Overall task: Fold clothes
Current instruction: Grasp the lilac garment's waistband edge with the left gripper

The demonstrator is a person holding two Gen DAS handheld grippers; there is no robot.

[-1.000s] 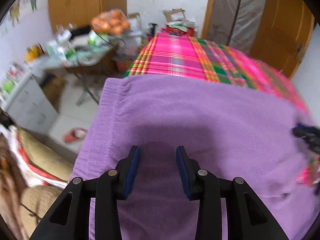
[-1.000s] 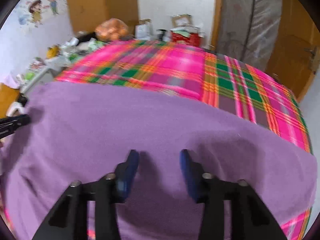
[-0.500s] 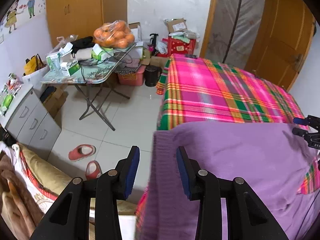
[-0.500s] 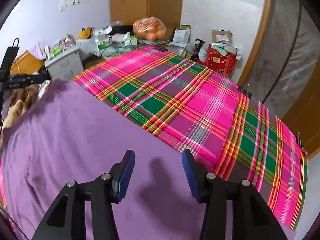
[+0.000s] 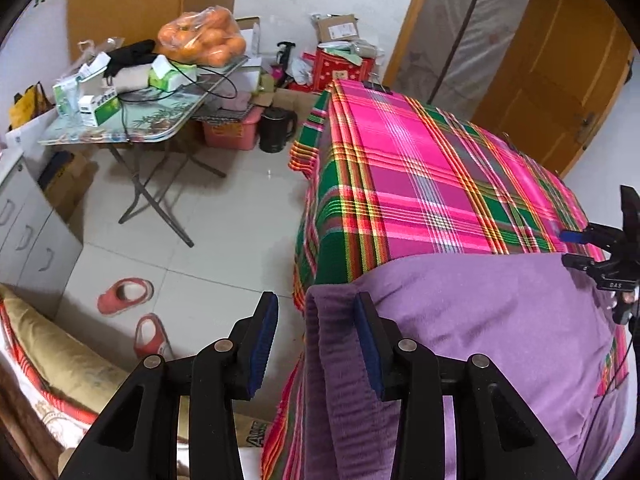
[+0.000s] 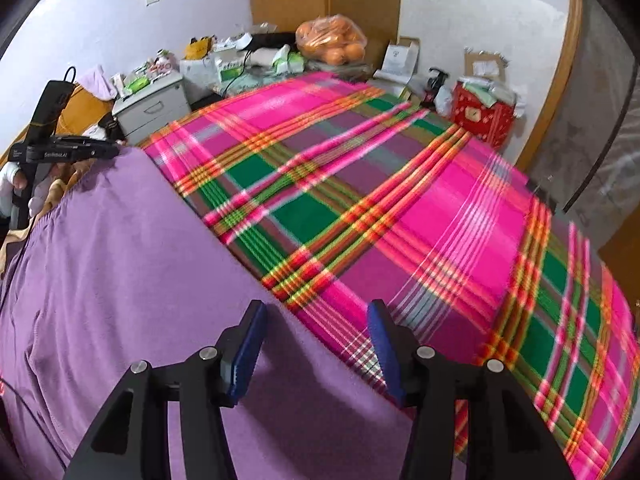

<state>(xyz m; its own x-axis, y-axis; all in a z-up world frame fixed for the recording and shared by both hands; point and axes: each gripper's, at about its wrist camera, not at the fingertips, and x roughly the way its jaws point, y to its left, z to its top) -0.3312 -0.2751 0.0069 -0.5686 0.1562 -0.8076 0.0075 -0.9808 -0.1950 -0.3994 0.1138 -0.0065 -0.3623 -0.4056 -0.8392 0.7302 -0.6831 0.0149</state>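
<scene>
The purple garment (image 5: 480,328) lies folded across the near end of the plaid bed (image 5: 420,184). The left tool (image 5: 316,344) gapes over its corner, gripping nothing; the right tool (image 6: 316,344) is opening, empty (edge beneath). A one-layer pinch could undo the fold.

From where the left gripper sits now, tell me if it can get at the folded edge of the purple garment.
Probably yes. The left gripper is open, and the purple garment already has its folded edge rising between the pads at the corner of the plaid-covered table. Nothing blocks it.
</scene>
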